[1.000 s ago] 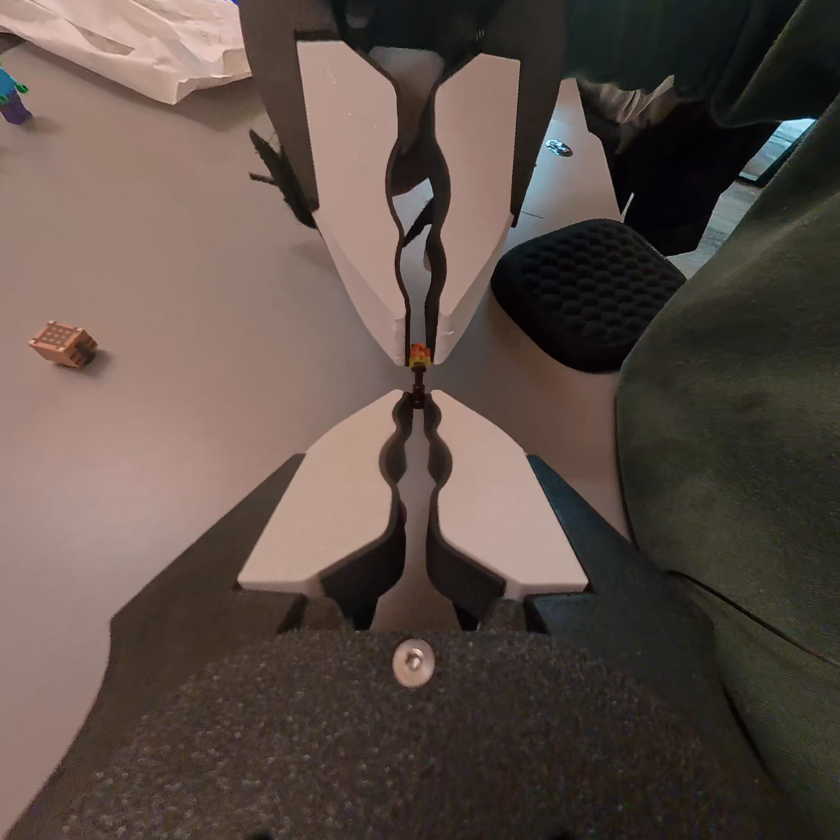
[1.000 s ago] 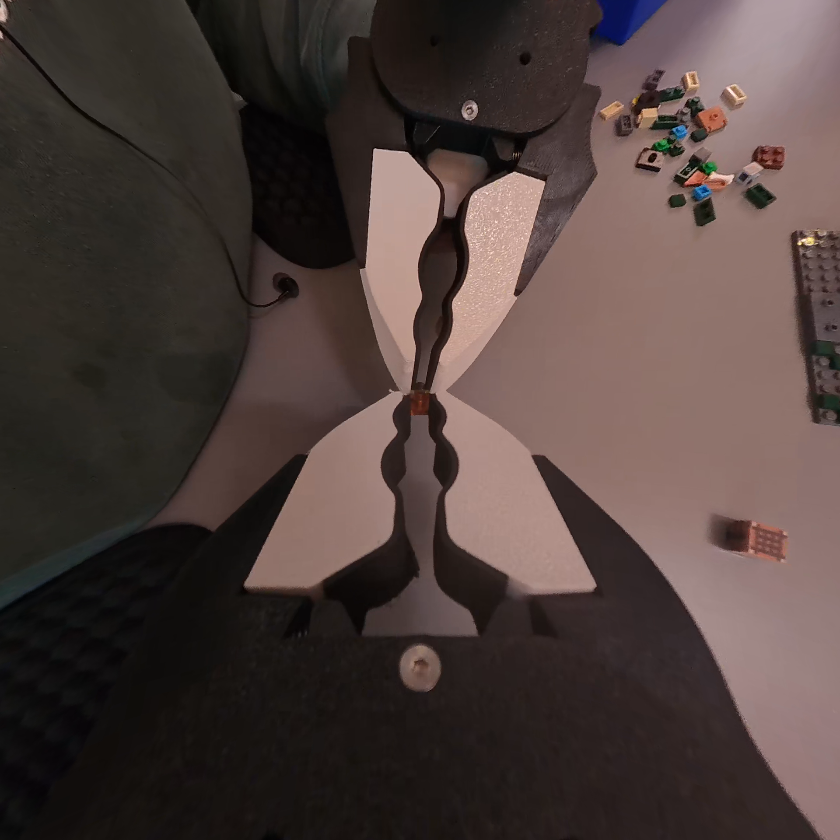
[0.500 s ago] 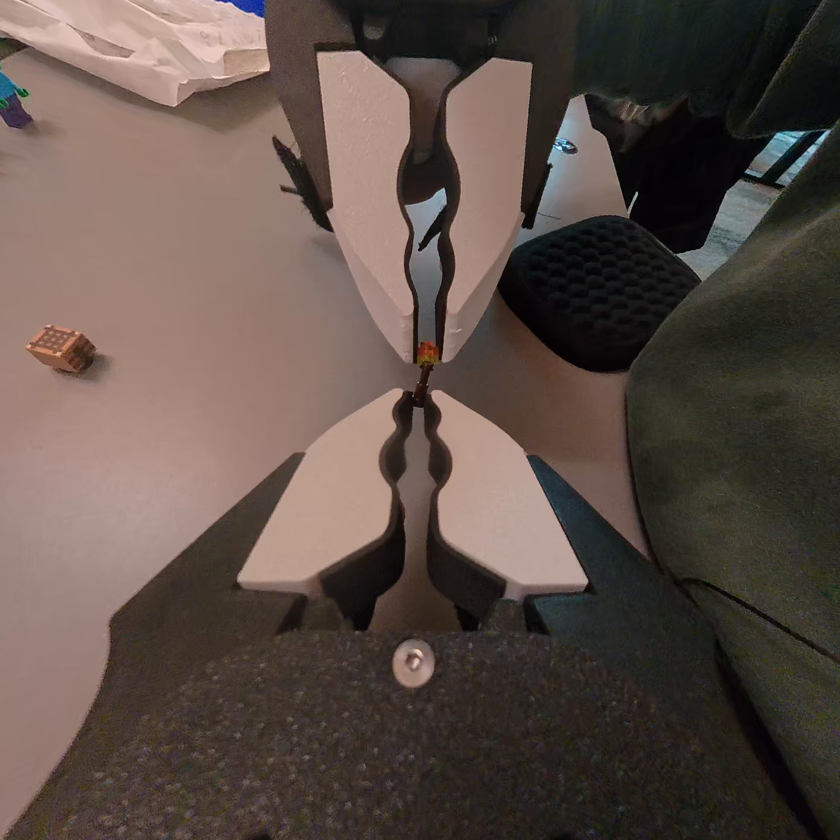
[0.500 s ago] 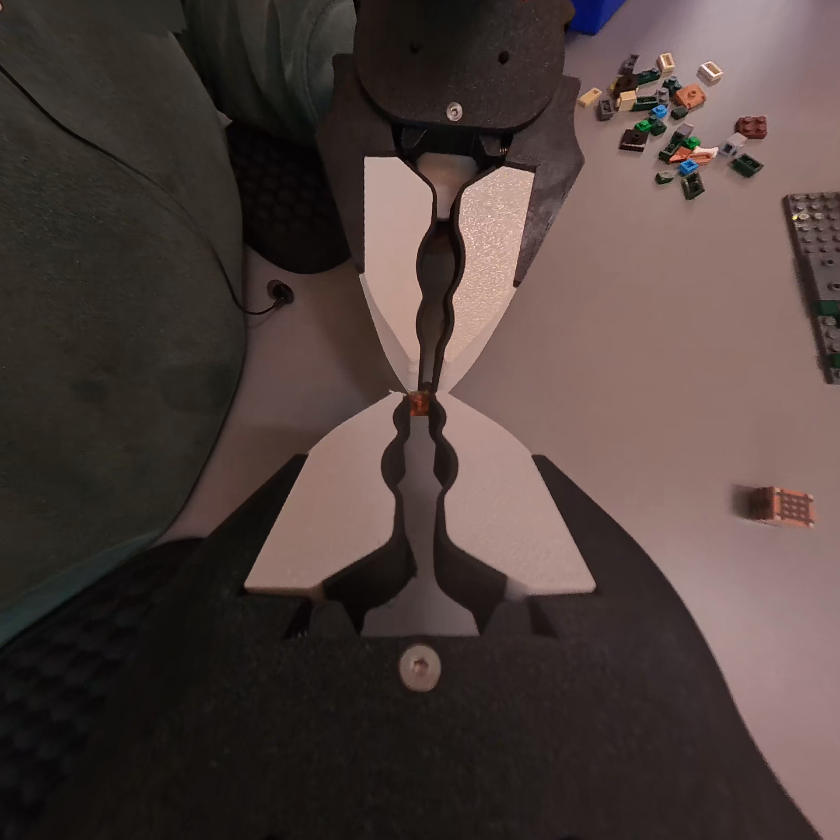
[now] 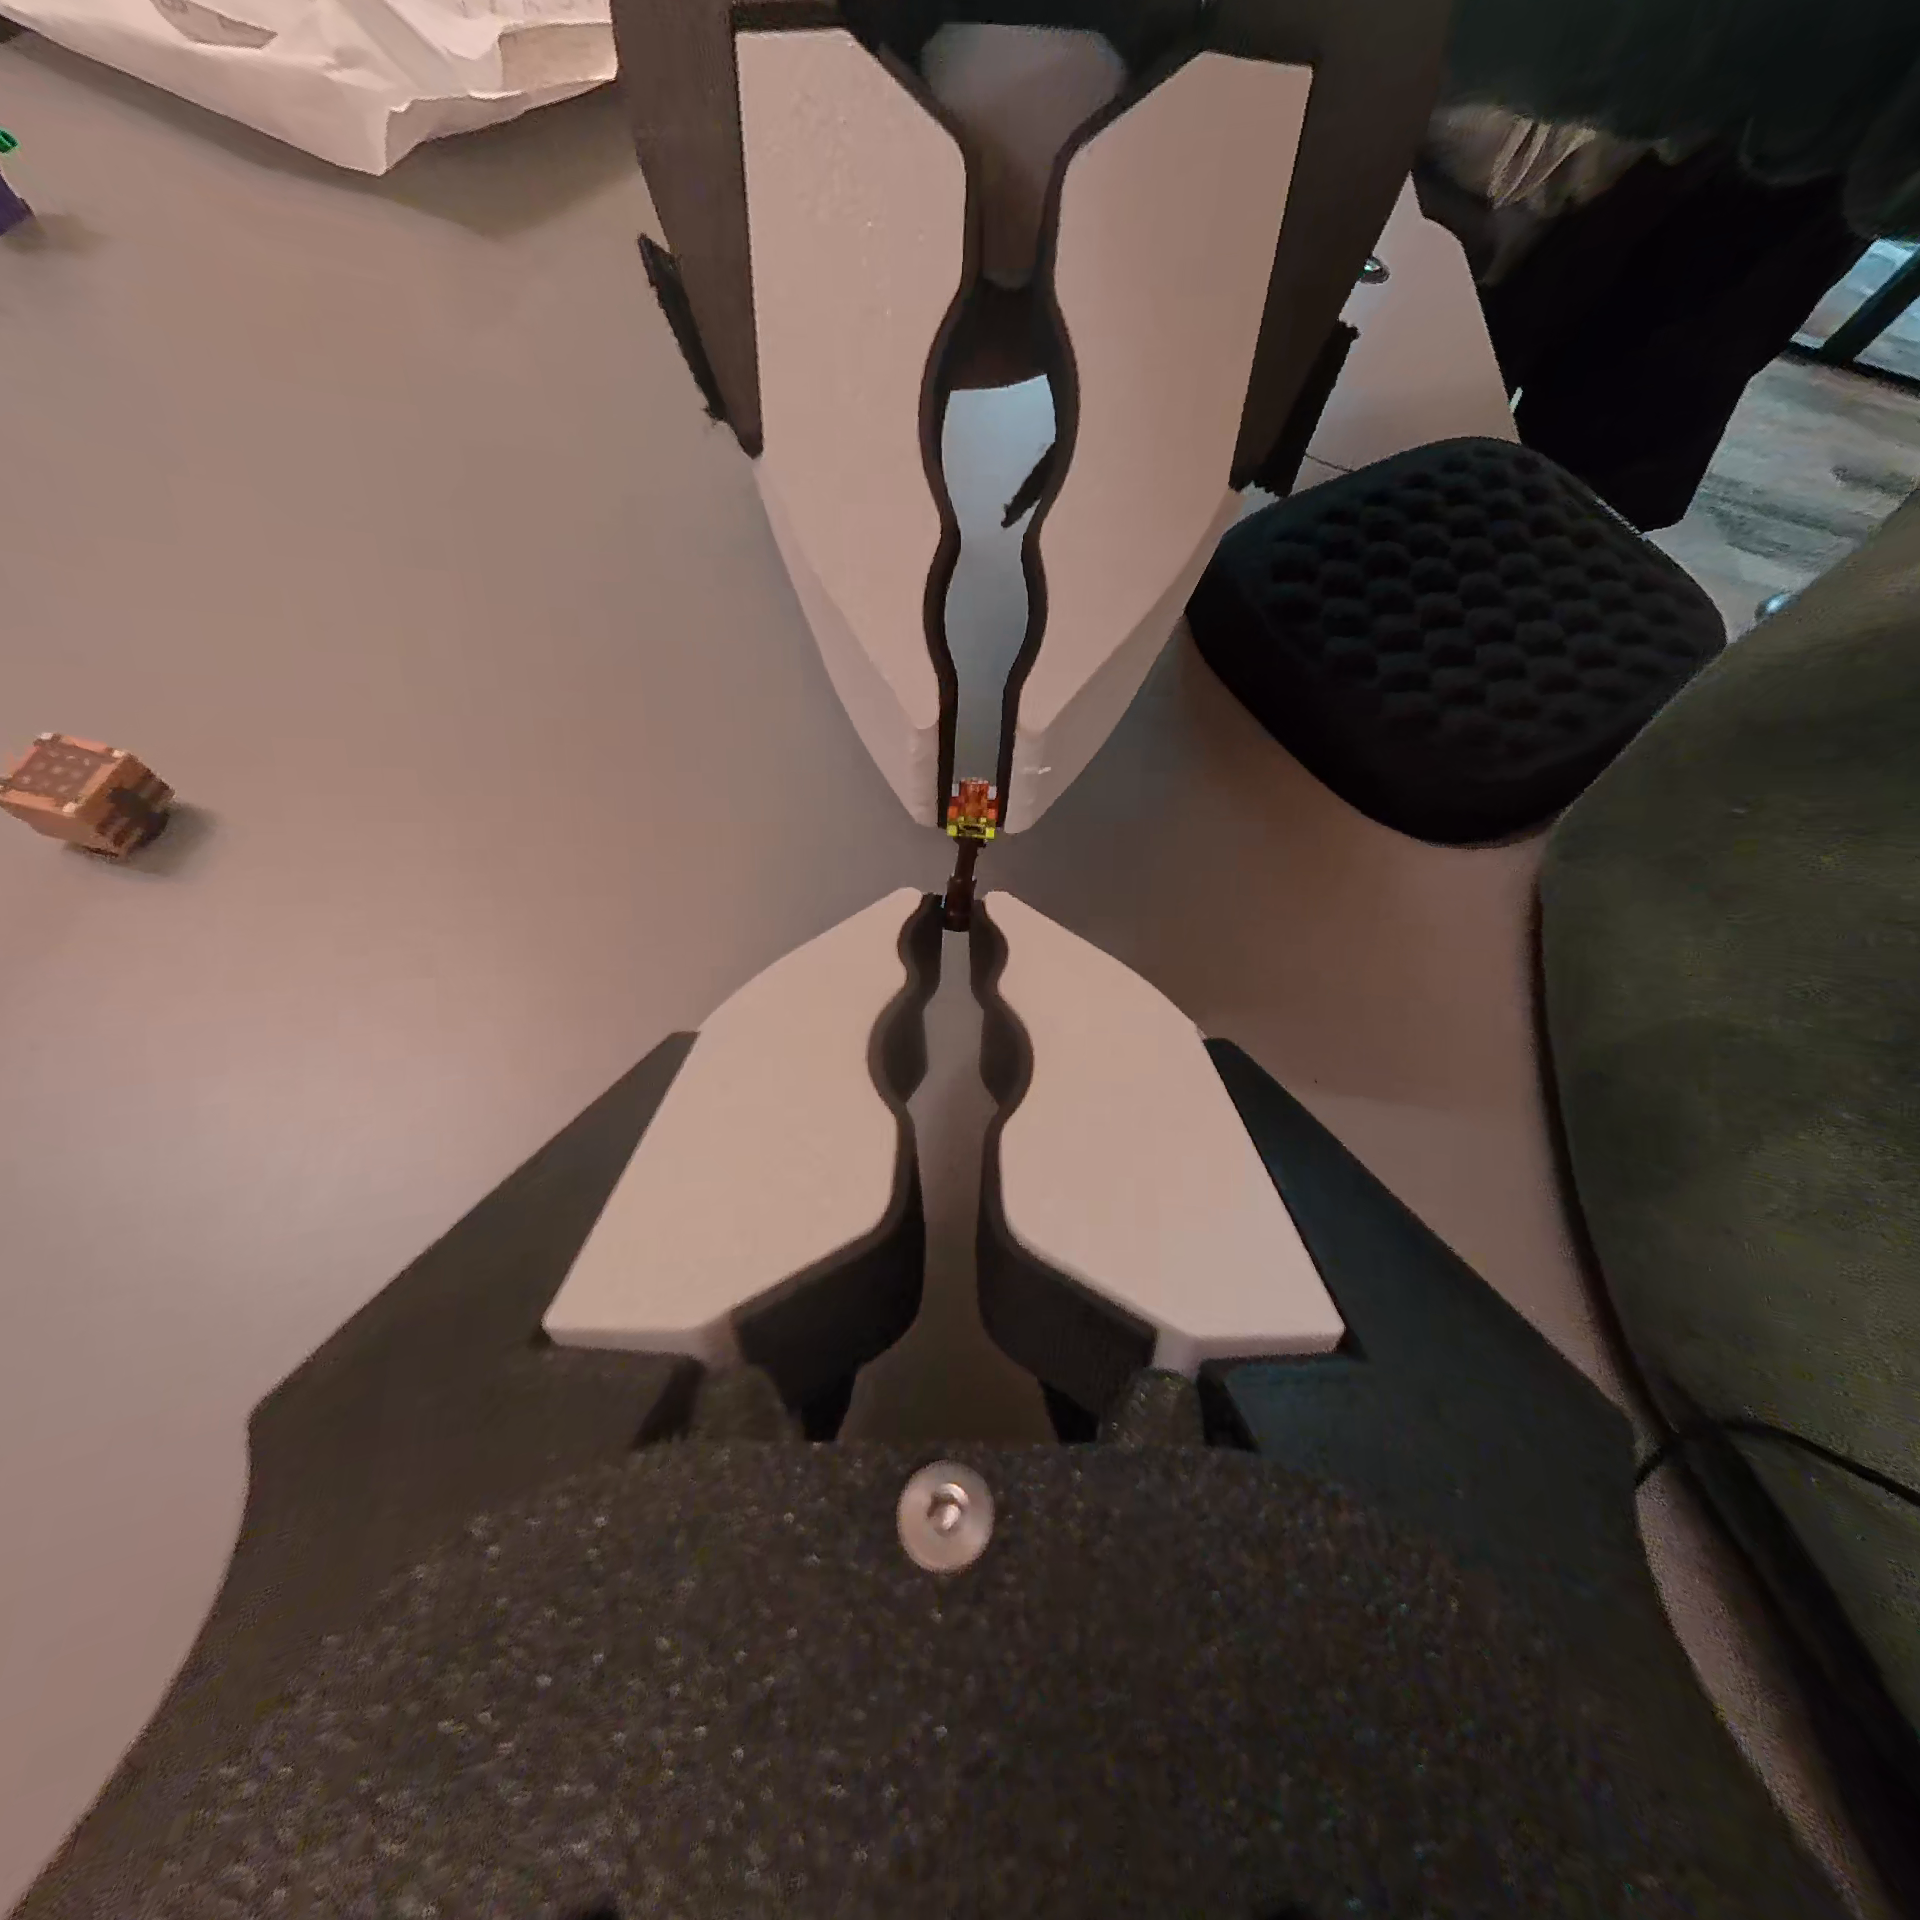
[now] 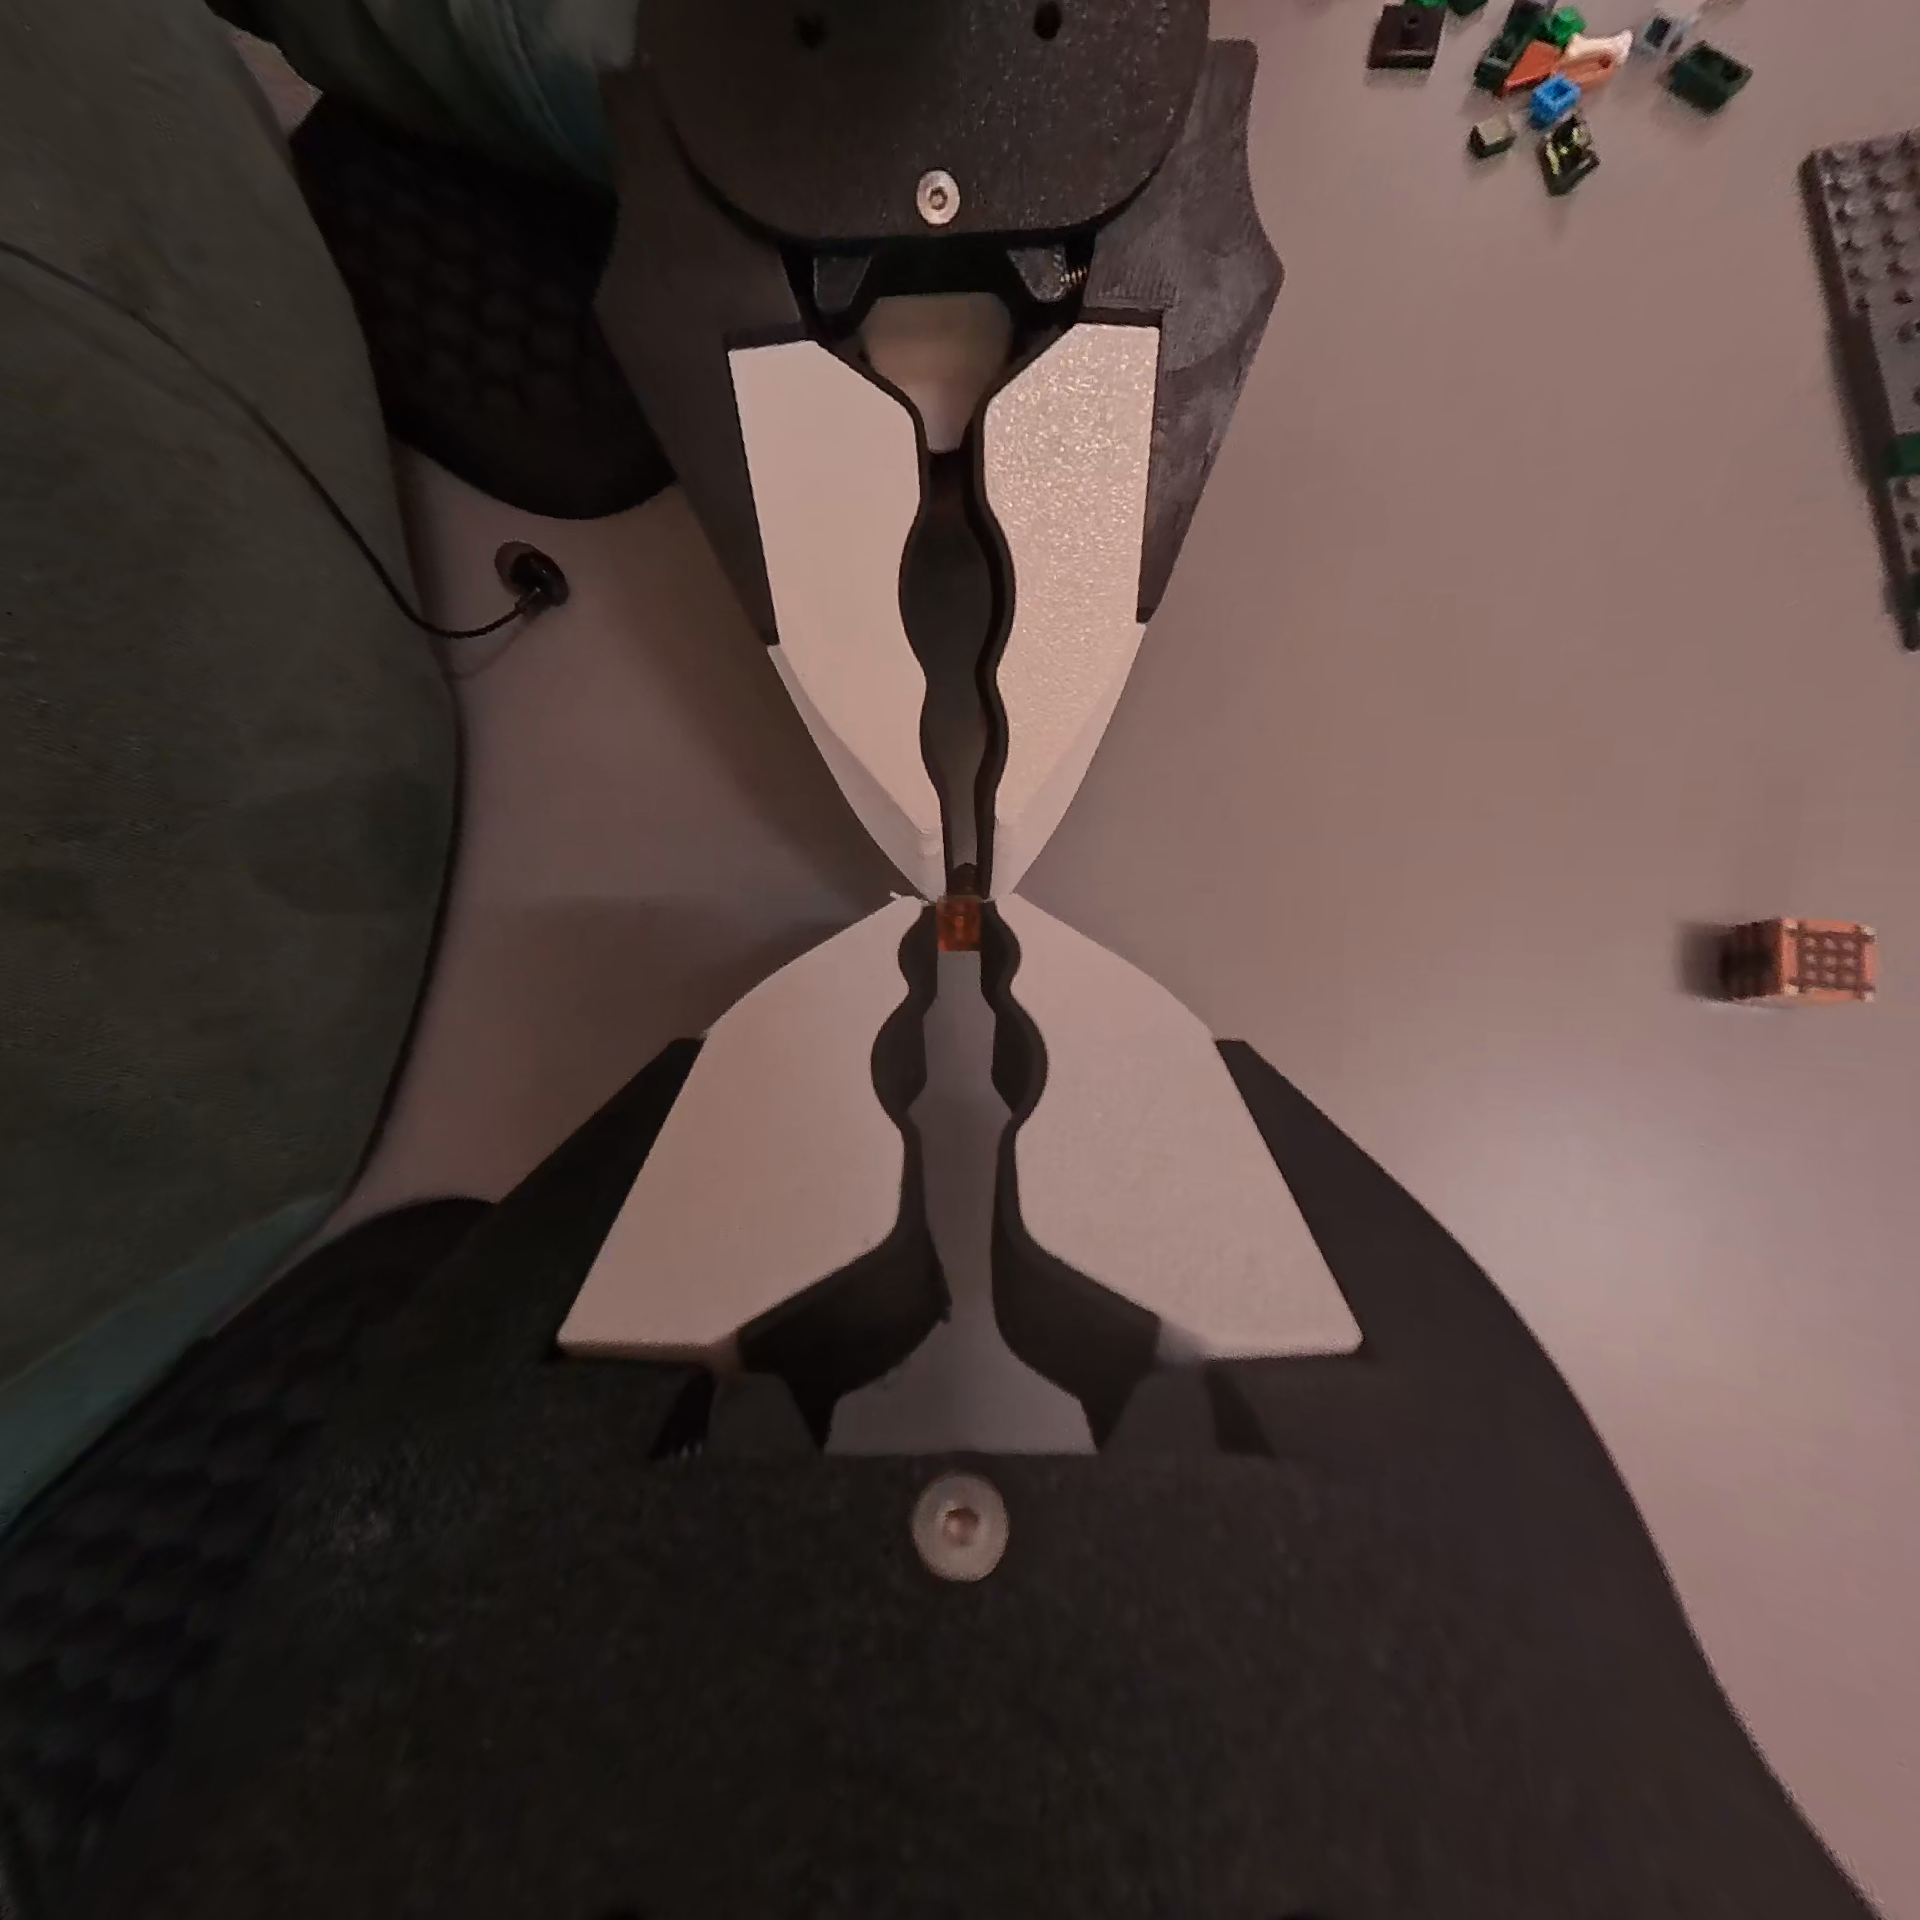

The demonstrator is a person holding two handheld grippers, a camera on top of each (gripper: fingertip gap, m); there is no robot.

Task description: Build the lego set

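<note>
Facing each other tip to tip above the grey table (image 5: 416, 582), the two grippers hold one small lego assembly between them. The left gripper (image 5: 957, 907) has its fingers pressed nearly together on a thin dark brown stick piece (image 5: 962, 873), which juts out from its tips. The right gripper (image 5: 975, 816), seen opposite in the left wrist view, pinches the orange-and-yellow flame piece (image 5: 975, 808) at the far end of that stick. In the right wrist view the same right gripper (image 6: 960, 925) shows the flame piece as a small translucent orange block (image 6: 958, 923) clamped at its fingertips, with the left gripper (image 6: 966, 873) meeting it from above; whether stick and flame are fully seated together cannot be told.

Relative to the flame piece, a small tan-and-brown cube build (image 5: 83, 795) lies on the table well to the left in the left wrist view. A black honeycomb-textured cushion (image 5: 1455, 634) sits to the right of it, and a dark green sleeve (image 5: 1745, 1039) fills the right edge. White paper (image 5: 332, 62) lies in the far left corner. In the right wrist view, a scatter of loose bricks (image 6: 1548, 73) and a grey studded baseplate (image 6: 1870, 343) lie far to the upper right.
</note>
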